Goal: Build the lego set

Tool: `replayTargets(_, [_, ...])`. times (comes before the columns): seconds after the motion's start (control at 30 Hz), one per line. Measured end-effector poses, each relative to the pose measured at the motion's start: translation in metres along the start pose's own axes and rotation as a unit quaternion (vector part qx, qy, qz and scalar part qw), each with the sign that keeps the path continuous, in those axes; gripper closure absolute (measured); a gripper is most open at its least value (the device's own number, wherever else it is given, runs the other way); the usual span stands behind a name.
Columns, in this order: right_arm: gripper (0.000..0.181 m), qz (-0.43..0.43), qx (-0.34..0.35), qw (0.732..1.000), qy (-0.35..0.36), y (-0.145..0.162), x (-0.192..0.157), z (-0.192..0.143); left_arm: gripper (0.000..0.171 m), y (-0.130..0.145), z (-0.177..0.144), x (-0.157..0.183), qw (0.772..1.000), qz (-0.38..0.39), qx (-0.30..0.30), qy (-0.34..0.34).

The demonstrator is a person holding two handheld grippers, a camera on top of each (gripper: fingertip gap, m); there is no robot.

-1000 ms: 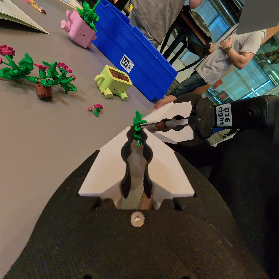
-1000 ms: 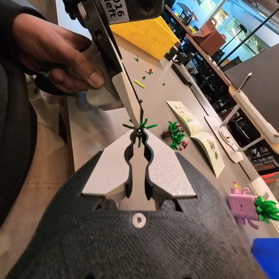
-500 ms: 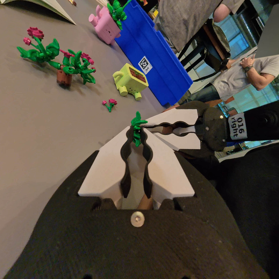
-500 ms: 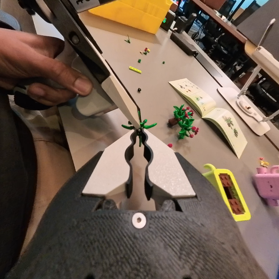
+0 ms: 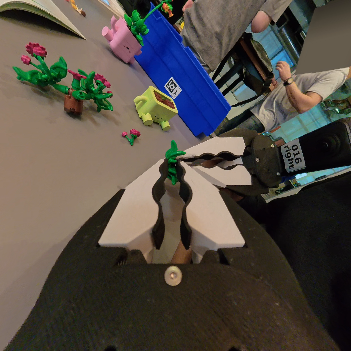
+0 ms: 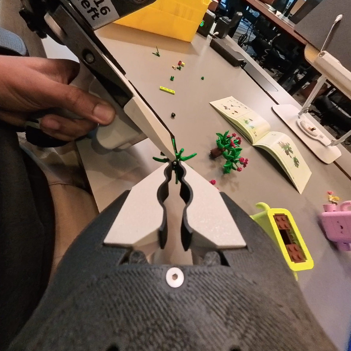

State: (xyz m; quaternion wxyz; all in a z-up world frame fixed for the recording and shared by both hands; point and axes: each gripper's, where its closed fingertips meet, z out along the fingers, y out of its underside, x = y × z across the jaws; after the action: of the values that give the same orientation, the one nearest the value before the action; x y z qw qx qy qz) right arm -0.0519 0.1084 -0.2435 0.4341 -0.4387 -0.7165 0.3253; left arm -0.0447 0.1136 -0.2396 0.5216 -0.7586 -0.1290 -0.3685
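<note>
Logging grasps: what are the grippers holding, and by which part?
Both grip one green leaf sprig: left gripper on its leaves, right gripper at its hub.

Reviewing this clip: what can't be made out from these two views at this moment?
- Green leaf piece: in both views the jaws cover where the two grippers grip it, so any joint is hidden.
- Pink pot: blurred and cut off by the right edge in the right wrist view.
- Small loose pieces far down the table: too small to identify.
- Booklet: cut off by the top edge in the left wrist view.
</note>
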Motion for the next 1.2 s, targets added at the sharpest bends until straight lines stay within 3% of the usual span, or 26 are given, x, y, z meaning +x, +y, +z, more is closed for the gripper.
replayTargets(0.4, [0.179, 0.015, 0.007, 1.0, -0.006, -0.001, 0.002, -0.002, 0.166, -0.002, 0.001, -0.001, 0.999, 0.037, 0.013, -0.029])
replayTargets(0.47, [0.181, 0.017, 0.029, 0.999, 0.0, -0.008, 0.006, -0.008, 0.166, -0.008, -0.006, -0.018, 0.995, 0.055, 0.023, -0.084])
replayTargets(0.6, [0.181, 0.047, 0.062, 0.997, 0.01, -0.016, 0.019, -0.018, 0.166, -0.021, -0.016, -0.012, 0.998, 0.012, 0.063, -0.026])
replayTargets(0.83, [0.181, 0.057, 0.081, 0.995, 0.021, -0.007, 0.026, -0.013, 0.166, -0.03, -0.022, -0.013, 0.996, -0.03, 0.085, 0.007])
replayTargets(1.2, [0.181, 0.035, 0.055, 0.997, 0.027, -0.002, 0.023, -0.006, 0.166, -0.056, -0.048, -0.014, 0.981, -0.041, 0.189, 0.03])
